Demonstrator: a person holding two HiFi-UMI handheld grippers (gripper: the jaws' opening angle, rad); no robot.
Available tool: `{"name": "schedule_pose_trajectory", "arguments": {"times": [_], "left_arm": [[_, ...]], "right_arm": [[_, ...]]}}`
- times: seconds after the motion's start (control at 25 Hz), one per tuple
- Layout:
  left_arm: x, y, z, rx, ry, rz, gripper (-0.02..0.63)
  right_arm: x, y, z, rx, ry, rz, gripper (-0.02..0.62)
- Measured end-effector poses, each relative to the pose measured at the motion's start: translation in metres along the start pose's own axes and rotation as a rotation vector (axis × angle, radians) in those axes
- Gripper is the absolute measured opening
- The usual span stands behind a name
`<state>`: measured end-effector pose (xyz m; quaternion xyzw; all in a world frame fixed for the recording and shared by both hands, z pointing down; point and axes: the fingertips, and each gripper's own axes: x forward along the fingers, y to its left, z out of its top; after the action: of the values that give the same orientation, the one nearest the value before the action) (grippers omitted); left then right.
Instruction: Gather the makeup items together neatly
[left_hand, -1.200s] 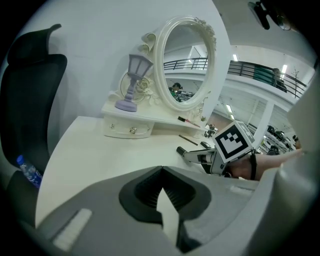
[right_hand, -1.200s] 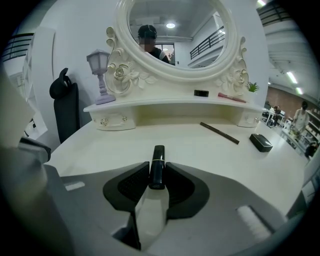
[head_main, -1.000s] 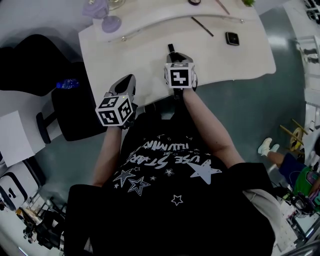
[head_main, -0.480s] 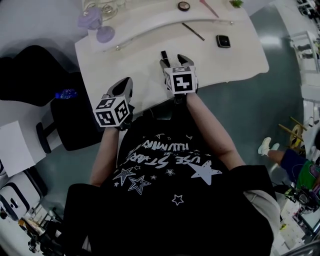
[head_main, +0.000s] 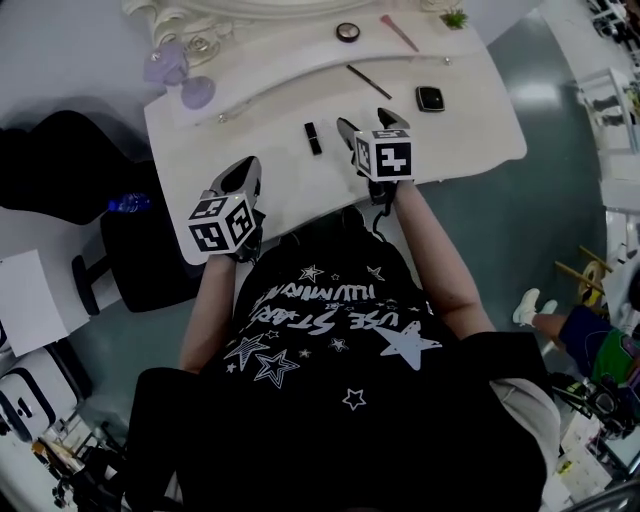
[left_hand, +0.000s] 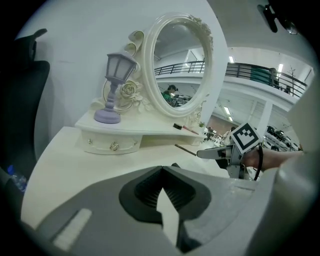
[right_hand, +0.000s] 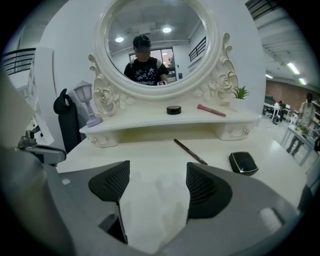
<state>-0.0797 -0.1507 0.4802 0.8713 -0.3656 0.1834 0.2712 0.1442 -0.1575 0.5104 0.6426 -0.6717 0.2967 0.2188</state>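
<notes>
Right gripper (head_main: 366, 122): released. Its jaws have just been opening, and only bare table (head_main: 480, 140) shows between them. It hovers near the middle of the front edge.

Left gripper (head_main: 243, 168): clenched and empty, near the front-left corner.

Lipstick (head_main: 313, 137): lying flat just left of the right gripper, not touching it.

Pencil (head_main: 369, 81): mid-table, at an angle, in front of the raised shelf (head_main: 280, 55).

Black compact (head_main: 430, 98): towards the right edge.

Round pot (head_main: 348, 32) and pink brush (head_main: 398, 32): on the shelf along the back edge, below the mirror (right_hand: 155, 40).
</notes>
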Motion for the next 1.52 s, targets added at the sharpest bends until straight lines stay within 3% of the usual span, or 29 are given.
{"name": "schedule_pose_trajectory", "arguments": {"times": [0.48,0.76,1.32,1.52], "left_arm": [[0.017,-0.013,0.008,-0.056,-0.055,0.134,0.0],[0.022,-0.019,0.001,-0.103,-0.062,0.223,0.0],[0.025,-0.026,-0.017,-0.214,-0.094,0.336,0.0],[0.021,-0.026,-0.023,-0.234,-0.092,0.36,0.0]], "right_arm": [[0.029,-0.06,0.018,-0.143,0.085,0.084,0.357],[0.054,-0.073,0.016,-0.201,0.169,0.149,0.262],[0.099,-0.082,0.022,-0.315,0.249,0.192,0.183],[0.102,-0.085,0.021,-0.31,0.266,0.184,0.15]]}}
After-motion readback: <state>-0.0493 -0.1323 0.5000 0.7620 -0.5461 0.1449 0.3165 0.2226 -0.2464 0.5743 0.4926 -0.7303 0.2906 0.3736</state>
